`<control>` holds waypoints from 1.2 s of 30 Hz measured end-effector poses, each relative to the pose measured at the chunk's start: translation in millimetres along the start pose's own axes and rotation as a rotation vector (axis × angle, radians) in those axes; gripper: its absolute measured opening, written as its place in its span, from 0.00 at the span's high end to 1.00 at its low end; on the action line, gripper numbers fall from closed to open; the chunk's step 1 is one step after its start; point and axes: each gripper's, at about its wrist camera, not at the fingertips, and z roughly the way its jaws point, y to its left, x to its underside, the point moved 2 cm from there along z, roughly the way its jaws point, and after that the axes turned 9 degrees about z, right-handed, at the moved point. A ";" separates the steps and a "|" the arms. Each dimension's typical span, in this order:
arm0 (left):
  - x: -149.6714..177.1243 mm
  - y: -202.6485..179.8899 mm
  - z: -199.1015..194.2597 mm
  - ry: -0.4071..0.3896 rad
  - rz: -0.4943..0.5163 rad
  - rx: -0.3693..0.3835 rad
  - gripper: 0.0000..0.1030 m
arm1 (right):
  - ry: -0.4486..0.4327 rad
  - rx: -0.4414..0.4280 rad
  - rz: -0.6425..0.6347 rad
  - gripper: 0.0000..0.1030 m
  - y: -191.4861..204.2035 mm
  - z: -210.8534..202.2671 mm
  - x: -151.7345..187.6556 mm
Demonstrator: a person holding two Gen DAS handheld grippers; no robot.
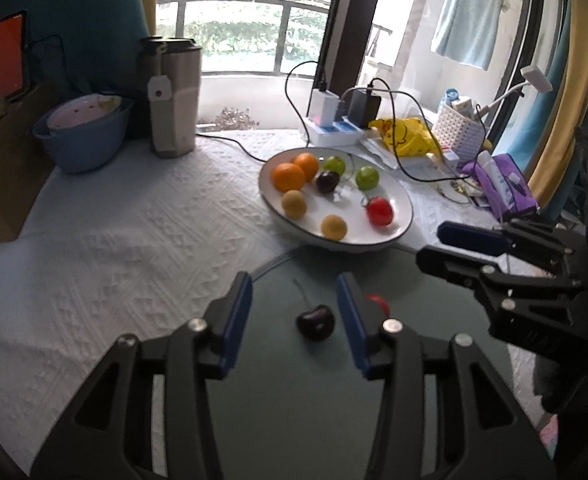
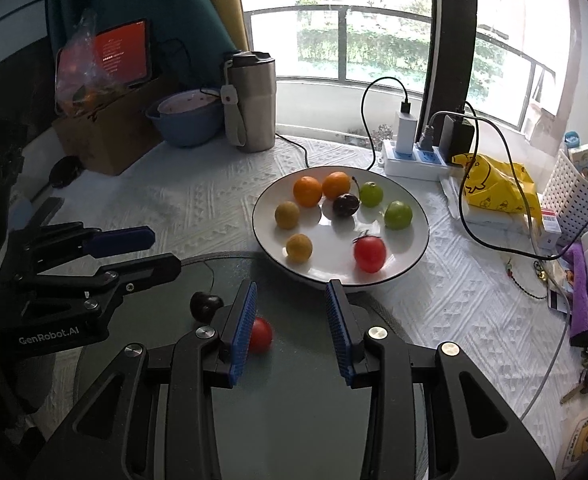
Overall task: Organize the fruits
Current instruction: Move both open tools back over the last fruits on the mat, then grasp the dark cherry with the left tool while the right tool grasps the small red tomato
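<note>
On the grey-green mat [image 1: 294, 400]: one dark cherry [image 1: 315, 322] with stem, lying between the parted fingers of the left gripper [image 1: 294, 312], pads clear of it; one red tomato [image 2: 260, 334] just beside it, outside the left finger of the right gripper [image 2: 291, 328]. Right gripper partly open, holding nothing. Beyond the mat, white plate [image 1: 402, 204]: two oranges, two green fruits, two yellow fruits, one dark cherry, one red tomato.

Black claw [image 1: 294, 312], blue pads [image 2: 245, 332], silver screws.
</note>
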 end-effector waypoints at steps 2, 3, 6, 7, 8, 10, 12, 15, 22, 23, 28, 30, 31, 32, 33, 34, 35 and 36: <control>4.6 2.3 -1.1 0.002 0.000 0.001 0.56 | 0.006 0.004 -0.002 0.64 3.1 0.7 2.2; 7.1 3.3 -1.0 0.004 -0.001 0.004 0.56 | 0.010 0.005 -0.003 0.64 4.7 1.3 3.3; 14.7 6.9 -0.2 0.013 -0.007 0.009 0.55 | 0.030 0.007 -0.007 0.64 8.7 4.2 9.0; 17.4 8.5 0.3 0.017 -0.007 0.011 0.55 | 0.038 0.009 -0.008 0.64 9.4 5.5 11.2; 19.1 8.9 0.8 0.019 -0.008 0.011 0.55 | 0.048 0.011 -0.008 0.64 9.8 7.1 13.6; 23.8 12.1 2.7 0.025 -0.014 0.010 0.55 | 0.065 0.012 -0.005 0.64 9.7 10.2 18.3; 28.0 14.8 4.7 0.030 -0.022 0.012 0.55 | 0.082 0.011 0.001 0.64 8.9 14.1 23.2; 34.7 17.5 7.5 0.040 -0.031 0.013 0.55 | 0.113 -0.005 0.007 0.64 10.6 21.8 31.4; 43.9 19.3 15.1 0.061 -0.039 0.018 0.55 | 0.149 -0.030 -0.007 0.64 19.7 37.6 36.0; 43.9 19.6 15.8 0.063 -0.040 0.018 0.55 | 0.155 -0.034 -0.012 0.64 21.1 40.6 36.1; 41.5 18.7 20.2 0.072 -0.037 0.021 0.55 | 0.165 -0.046 -0.032 0.73 22.4 47.3 36.3; 39.3 15.5 22.5 0.075 -0.033 0.026 0.55 | 0.161 -0.047 -0.032 0.73 20.8 46.6 35.3; 38.2 13.4 23.3 0.075 -0.030 0.030 0.55 | 0.156 -0.047 -0.030 0.73 19.5 45.4 34.9; 37.2 11.5 23.6 0.075 -0.027 0.033 0.55 | 0.152 -0.050 -0.026 0.73 17.6 44.4 34.3; 35.9 8.2 24.7 0.076 -0.022 0.037 0.55 | 0.149 -0.051 -0.023 0.73 15.7 42.8 33.9; 34.7 4.7 25.9 0.078 -0.018 0.041 0.55 | 0.145 -0.050 -0.020 0.73 13.9 41.9 33.2; 33.9 2.0 26.6 0.079 -0.015 0.045 0.55 | 0.140 -0.050 -0.015 0.73 11.2 40.5 32.4; 32.8 -1.5 27.5 0.079 -0.012 0.050 0.55 | 0.136 -0.050 -0.009 0.73 8.2 38.9 31.8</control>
